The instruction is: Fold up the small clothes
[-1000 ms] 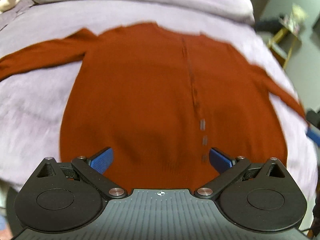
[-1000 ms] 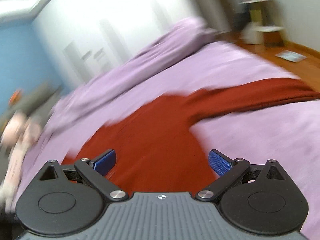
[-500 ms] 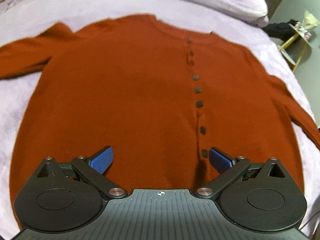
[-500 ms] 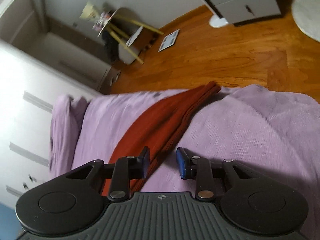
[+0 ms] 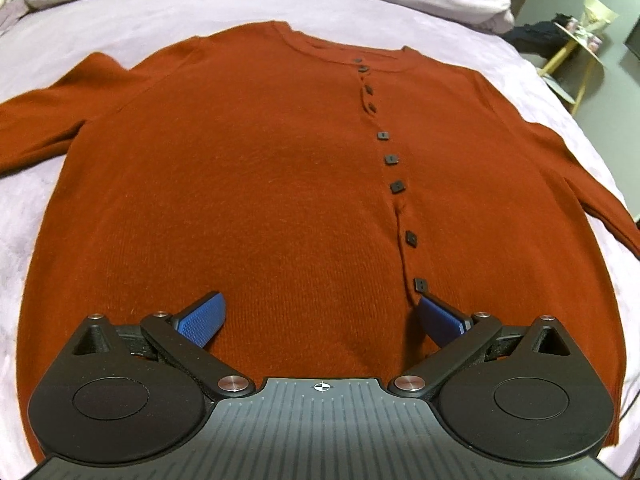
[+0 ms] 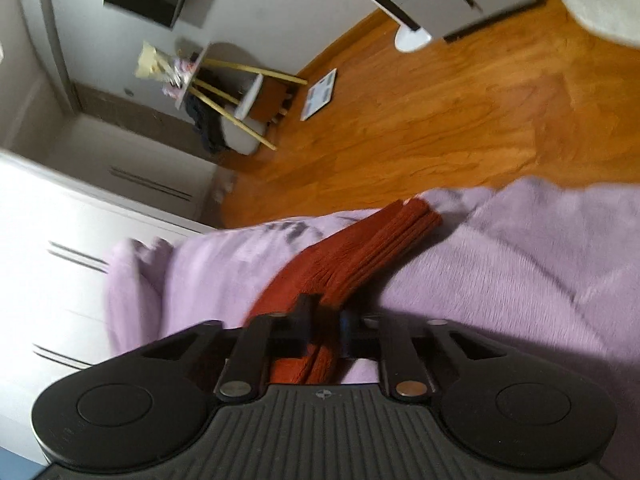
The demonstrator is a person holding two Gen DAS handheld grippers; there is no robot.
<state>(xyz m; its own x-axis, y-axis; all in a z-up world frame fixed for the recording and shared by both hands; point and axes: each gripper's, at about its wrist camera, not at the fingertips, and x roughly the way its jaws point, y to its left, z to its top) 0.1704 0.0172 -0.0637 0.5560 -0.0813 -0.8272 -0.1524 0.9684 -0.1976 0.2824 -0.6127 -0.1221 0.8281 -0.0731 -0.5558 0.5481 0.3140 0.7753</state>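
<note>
Folding begins with the sleeves, and that step is in hand. One rust-red cardigan (image 5: 256, 208) lies spread flat, front up and buttoned, on the bed (image 5: 48, 32), which wears a lilac cover; its neckline points toward the pillow end, both sleeves reach out to the sides.

The right gripper (image 6: 325, 322) has just been closing its jaws, with fabric between them; they now stand clenched on the cardigan's right sleeve (image 6: 360, 248), some way short of the cuff, near the bed's edge. The left gripper (image 5: 320, 320) hovers over the cardigan's hem, jaws released and spread wide, nothing between them.

Next move, as judged: lift the grasped sleeve and carry it across the cardigan's chest, laying it flat. The left gripper is well placed to pin the body near the hem so the knit does not drag. A slack grip risks the sleeve slipping out.

Count:
- cardigans: one
- sleeves: two, one grasped
- dark square buttons (image 5: 383, 135) visible down the cardigan's front: nine
- grippers: two
</note>
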